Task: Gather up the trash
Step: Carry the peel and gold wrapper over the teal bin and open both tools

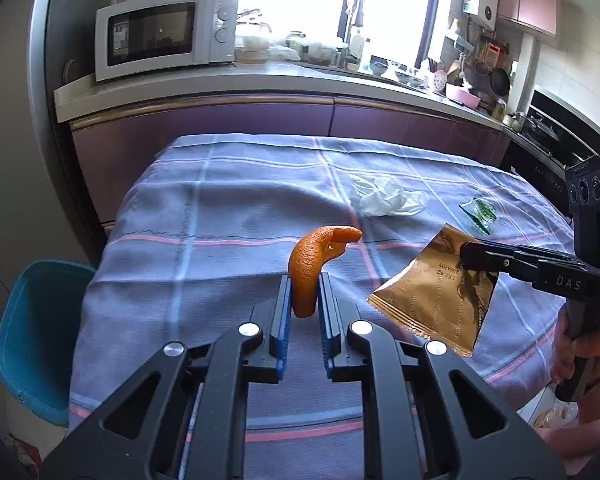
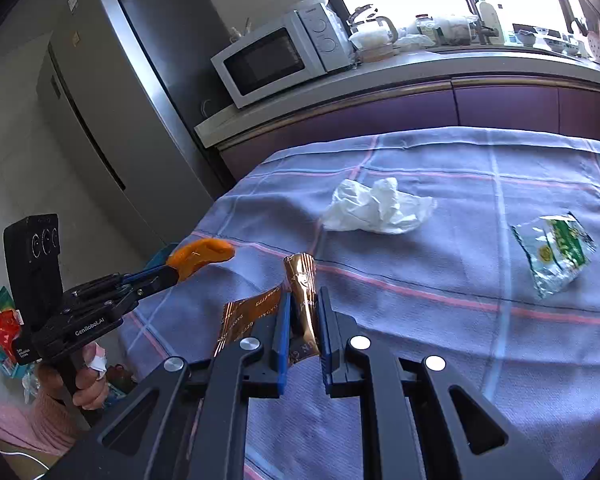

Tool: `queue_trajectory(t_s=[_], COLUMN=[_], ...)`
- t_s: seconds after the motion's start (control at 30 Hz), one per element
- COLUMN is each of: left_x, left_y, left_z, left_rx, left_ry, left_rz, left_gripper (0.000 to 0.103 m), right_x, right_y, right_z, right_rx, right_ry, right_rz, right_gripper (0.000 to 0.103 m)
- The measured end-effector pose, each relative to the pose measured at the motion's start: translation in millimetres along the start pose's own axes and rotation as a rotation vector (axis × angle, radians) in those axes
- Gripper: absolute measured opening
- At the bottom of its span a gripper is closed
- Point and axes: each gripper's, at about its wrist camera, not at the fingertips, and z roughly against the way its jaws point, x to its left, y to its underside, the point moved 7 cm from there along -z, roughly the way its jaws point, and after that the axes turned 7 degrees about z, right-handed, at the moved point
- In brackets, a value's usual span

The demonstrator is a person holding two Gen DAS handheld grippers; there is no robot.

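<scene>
While clenched on the orange peel, left gripper raised above the desk; lower end of peel hidden between the blue pads. Right gripper clamped on the gold wrapper, its print mostly folded away. Farther off, lying on the checked cloth: crumpled white tissue, green wrapper. Blue bin cut off at left. Counter items beyond too small to read.
</scene>
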Motion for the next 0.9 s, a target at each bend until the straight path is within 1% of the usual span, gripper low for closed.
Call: queue_trajectory(t_s=[0.2, 0.33, 0.6, 0.77, 0.9], left_x=[50, 86, 169, 212, 243], left_y=[1, 3, 11, 18, 25], left_z=[27, 48, 88, 100, 101], left_rx=[-0.034, -0.061, -0.104, -0.112, -0.102], left_ry=[-0.072, -0.135, -0.276, -0.354, -0.389], left_rz=[0.071, 0.126, 0.246, 0.305, 0.35], left_gripper=[0.014, 0.014, 0.014, 0.014, 0.014], right_x=[32, 57, 124, 166, 195], right_y=[-21, -35, -63, -74, -75], right_z=[-20, -43, -94, -128, -154], right_rx=[-0.009, 0.009, 0.042, 0.075, 0.108], right_ry=[-0.068, -0.129, -0.24, -0.281, -0.296], right_rz=[0.038, 0.062, 0.153, 0.215, 0.25], right_gripper=[0.012, 0.012, 0.012, 0.012, 0.012])
